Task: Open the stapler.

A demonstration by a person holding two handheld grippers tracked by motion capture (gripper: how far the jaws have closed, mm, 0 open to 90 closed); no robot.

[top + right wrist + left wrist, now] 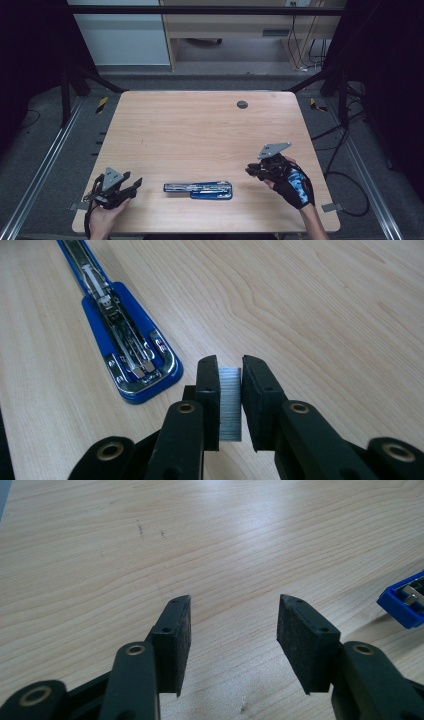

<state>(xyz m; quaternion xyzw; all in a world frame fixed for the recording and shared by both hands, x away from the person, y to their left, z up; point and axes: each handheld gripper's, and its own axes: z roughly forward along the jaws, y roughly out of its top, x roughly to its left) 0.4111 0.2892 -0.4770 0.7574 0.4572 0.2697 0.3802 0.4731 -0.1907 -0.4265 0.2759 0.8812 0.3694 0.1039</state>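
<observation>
A blue stapler [198,189] lies opened flat near the table's front edge, its metal track facing up; it also lies at the upper left [117,332] in the right gripper view, and its blue end [405,600] shows at the right edge of the left gripper view. My right gripper [250,170] hovers to the right of the stapler, shut on a grey strip of staples [230,402] held upright between its pads. My left gripper [136,184] rests at the front left, open, nothing between its fingers [172,640].
The wooden table [200,130] has a round dark grommet [242,104] near its far edge. Cables and metal frame rails run along the floor on both sides.
</observation>
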